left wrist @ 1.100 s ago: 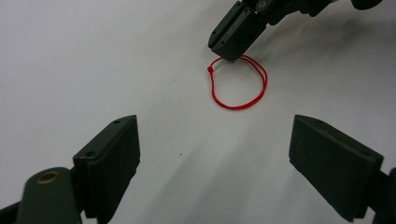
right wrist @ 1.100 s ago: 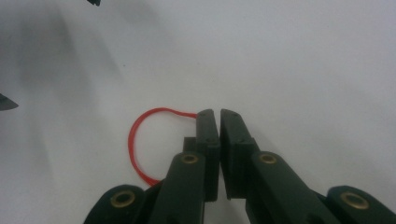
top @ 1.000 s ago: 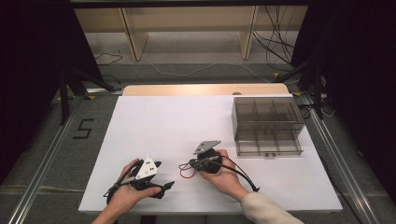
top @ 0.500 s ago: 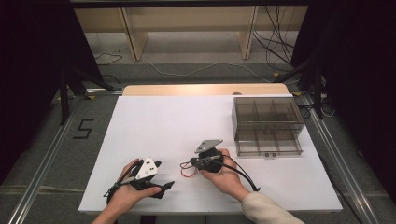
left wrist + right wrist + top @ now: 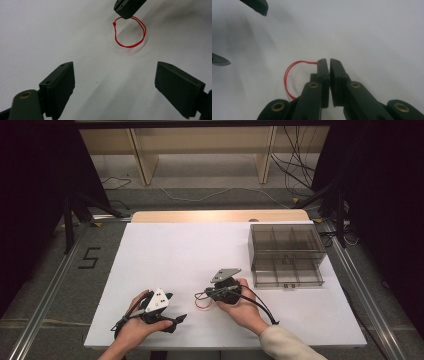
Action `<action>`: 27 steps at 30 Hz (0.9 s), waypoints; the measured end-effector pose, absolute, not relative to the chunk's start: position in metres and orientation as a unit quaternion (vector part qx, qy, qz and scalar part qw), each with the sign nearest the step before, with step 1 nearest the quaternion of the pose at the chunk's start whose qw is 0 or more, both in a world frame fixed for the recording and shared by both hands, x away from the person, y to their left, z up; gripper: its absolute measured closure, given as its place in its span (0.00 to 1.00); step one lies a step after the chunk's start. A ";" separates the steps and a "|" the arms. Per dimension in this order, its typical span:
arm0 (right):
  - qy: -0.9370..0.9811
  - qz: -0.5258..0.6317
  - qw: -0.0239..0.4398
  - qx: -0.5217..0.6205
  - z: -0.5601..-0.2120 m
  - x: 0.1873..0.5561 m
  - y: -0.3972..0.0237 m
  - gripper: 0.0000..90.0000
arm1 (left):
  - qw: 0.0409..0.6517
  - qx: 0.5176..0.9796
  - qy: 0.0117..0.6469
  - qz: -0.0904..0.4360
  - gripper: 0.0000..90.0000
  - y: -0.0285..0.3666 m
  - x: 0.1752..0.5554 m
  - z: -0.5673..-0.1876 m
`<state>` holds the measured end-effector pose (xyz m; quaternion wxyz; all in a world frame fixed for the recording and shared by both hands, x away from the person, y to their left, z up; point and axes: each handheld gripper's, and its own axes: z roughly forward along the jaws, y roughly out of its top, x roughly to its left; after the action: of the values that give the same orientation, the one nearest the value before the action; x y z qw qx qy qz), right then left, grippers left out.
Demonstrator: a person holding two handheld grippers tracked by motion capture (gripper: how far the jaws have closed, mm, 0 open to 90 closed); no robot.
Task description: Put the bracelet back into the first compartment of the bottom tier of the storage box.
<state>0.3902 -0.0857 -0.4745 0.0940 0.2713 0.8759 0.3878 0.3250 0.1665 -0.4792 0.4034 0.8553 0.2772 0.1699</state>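
- Left tongs point(image 5: 177, 319) near front desk edge, in left hand point(image 5: 137, 327); jaws spread wide, nothing between them, pads clear of white desk point(image 5: 165, 255) surface.
- Red string loop point(image 5: 130, 33) lying on desk just beyond left tongs, small knot at one side.
- Right tongs point(image 5: 200, 296) in right hand point(image 5: 240, 307), aimed leftward toward left tongs; jaws closed nearly pad to pad, thin slit between.
- In right gripper view, loop point(image 5: 292, 77) curving out from left jaw; tip resting over loop's far edge in left gripper view; pinched or merely pressed, cannot tell.
- Farther right: smoky clear compartment box point(image 5: 286, 255), well apart from loop.
- Wooden desk edge point(image 5: 220, 216) beyond white sheet.
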 end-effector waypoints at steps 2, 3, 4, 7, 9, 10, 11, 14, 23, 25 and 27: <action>0.875 0.389 0.094 0.273 -0.474 0.390 -0.086 0.97 | 0.403 0.855 0.277 0.170 0.18 0.167 0.325 -0.479; 0.875 0.388 0.094 0.272 -0.473 0.390 -0.087 0.97 | 0.403 0.855 0.278 0.170 0.18 0.167 0.325 -0.479; 0.875 0.389 0.095 0.273 -0.473 0.390 -0.087 0.97 | 0.403 0.855 0.278 0.170 0.18 0.167 0.325 -0.479; 0.874 0.390 0.097 0.275 -0.471 0.390 -0.089 0.97 | 0.403 0.855 0.278 0.170 0.18 0.167 0.325 -0.479; 0.873 0.390 0.097 0.275 -0.471 0.390 -0.089 0.97 | 0.403 0.855 0.277 0.170 0.18 0.167 0.325 -0.479; 0.873 0.390 0.096 0.277 -0.471 0.389 -0.090 0.97 | 0.403 0.855 0.278 0.170 0.18 0.167 0.325 -0.479; 0.873 0.389 0.096 0.277 -0.470 0.389 -0.090 0.97 | 0.403 0.855 0.277 0.170 0.18 0.167 0.325 -0.479; 0.873 0.390 0.096 0.277 -0.470 0.389 -0.091 0.97 | 0.403 0.855 0.278 0.170 0.18 0.167 0.325 -0.479; 0.871 0.392 0.100 0.280 -0.466 0.389 -0.095 0.97 | 0.403 0.855 0.278 0.170 0.18 0.167 0.325 -0.479; 0.870 0.393 0.099 0.281 -0.466 0.388 -0.095 0.97 | 0.403 0.855 0.278 0.170 0.18 0.167 0.325 -0.479; 0.869 0.394 0.101 0.282 -0.465 0.388 -0.096 0.97 | 0.403 0.855 0.278 0.171 0.18 0.167 0.325 -0.479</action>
<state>0.3883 -0.0963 -0.4650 0.1006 0.2819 0.8691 0.3939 0.3250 0.1669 -0.4794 0.4026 0.8553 0.2778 0.1708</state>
